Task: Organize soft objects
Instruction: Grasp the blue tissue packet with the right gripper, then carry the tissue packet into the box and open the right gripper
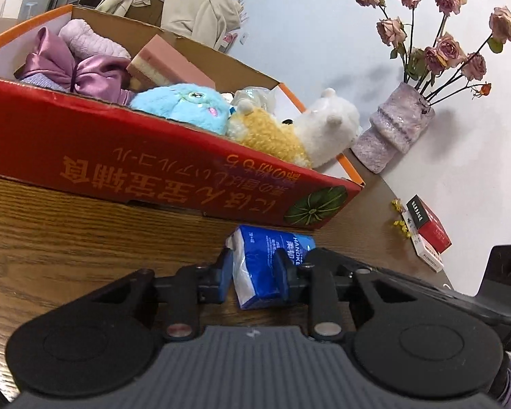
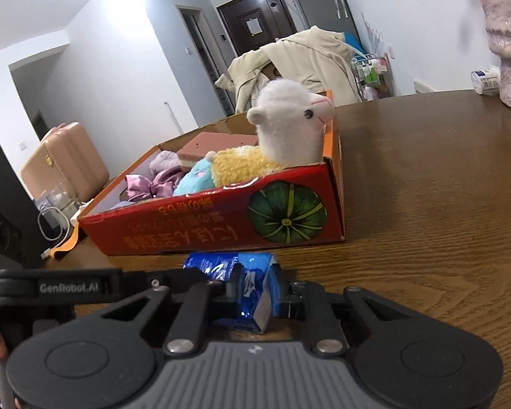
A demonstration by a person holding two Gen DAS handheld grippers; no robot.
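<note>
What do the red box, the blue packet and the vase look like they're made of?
Red box: printed cardboard, brown raw edges on the flaps.
Blue packet: likely thin glossy plastic film over tissues; it crinkles and shines.
Vase: unclear, maybe ceramic or glass with a mottled, glittery purple finish.

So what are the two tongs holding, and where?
Both grip the same blue tissue pack, which lies on the table. The left tongs pinch its sides at one end, the right tongs at the other.
</note>
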